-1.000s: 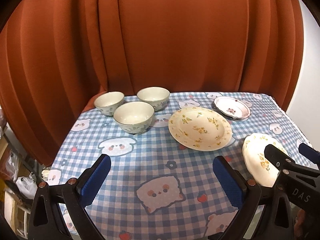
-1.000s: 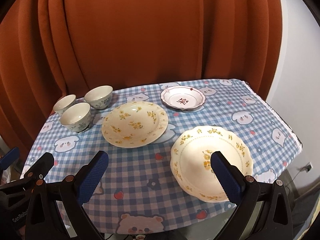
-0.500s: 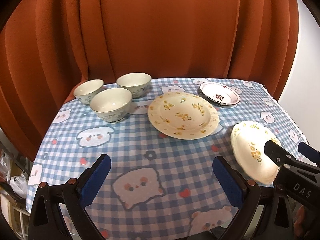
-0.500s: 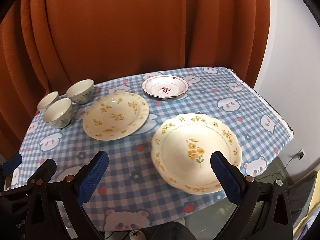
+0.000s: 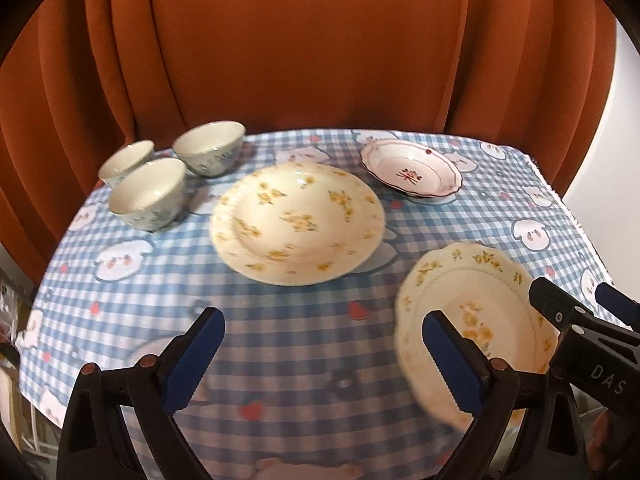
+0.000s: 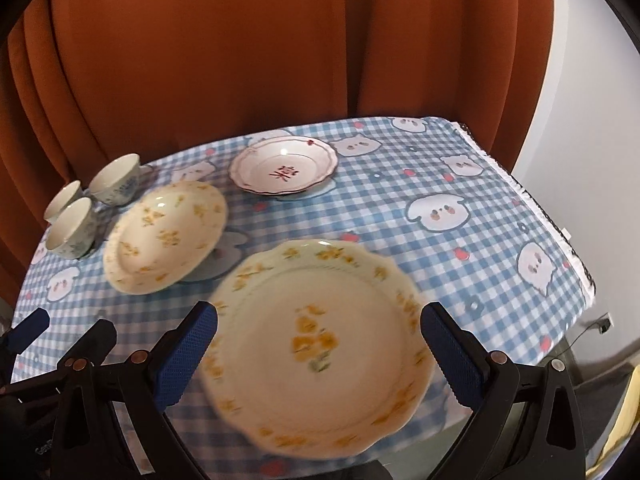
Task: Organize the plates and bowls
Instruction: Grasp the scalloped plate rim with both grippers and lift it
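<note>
A scalloped cream plate with yellow flowers lies at the table's near right; my right gripper is open, its blue pads either side of it and just above. It also shows in the left wrist view. A larger round yellow-flowered plate lies mid-table. A small red-trimmed plate lies at the back. Three pale bowls stand at the back left. My left gripper is open and empty over the near cloth.
The table wears a blue checked cloth with bear prints. An orange curtain hangs close behind. The cloth's right edge drops off beside a white wall.
Both grippers have moved forward and lower over the table. The scalloped plate now fills the space between the right gripper's pads. No dish has moved.
</note>
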A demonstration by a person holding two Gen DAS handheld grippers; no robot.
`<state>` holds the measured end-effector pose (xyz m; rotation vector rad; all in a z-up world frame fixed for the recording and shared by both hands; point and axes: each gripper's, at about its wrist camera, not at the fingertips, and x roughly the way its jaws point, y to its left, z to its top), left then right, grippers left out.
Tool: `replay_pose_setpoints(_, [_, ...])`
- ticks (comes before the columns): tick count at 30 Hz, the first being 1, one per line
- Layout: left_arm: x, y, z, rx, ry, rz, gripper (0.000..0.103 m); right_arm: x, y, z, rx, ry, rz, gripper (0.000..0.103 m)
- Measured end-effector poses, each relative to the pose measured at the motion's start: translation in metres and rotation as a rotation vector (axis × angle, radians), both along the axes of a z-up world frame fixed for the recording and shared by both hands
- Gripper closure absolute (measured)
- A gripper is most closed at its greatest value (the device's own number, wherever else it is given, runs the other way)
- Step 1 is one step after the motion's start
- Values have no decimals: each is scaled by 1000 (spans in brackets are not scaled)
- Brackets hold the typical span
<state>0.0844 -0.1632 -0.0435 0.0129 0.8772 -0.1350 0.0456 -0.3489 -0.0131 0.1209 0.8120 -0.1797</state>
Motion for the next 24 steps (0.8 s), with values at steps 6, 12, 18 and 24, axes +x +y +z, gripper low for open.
replay_pose_setpoints(6, [15,-39,-22,-5,65,25,8,25,-42,-19,6,47,30,3])
replay_pose_setpoints(12, [28,-66,-50,-17,161,56,10,48,-71,-47,13,114,68,5])
replay_pose_setpoints(18, [38,-81,-72,-26,257,78,20,64,-83,-73,32,189,111,12])
replay_pose_setpoints(24, [43,-89,-82,-21,311,83,32,77,-84,-95,68,257,171,19])
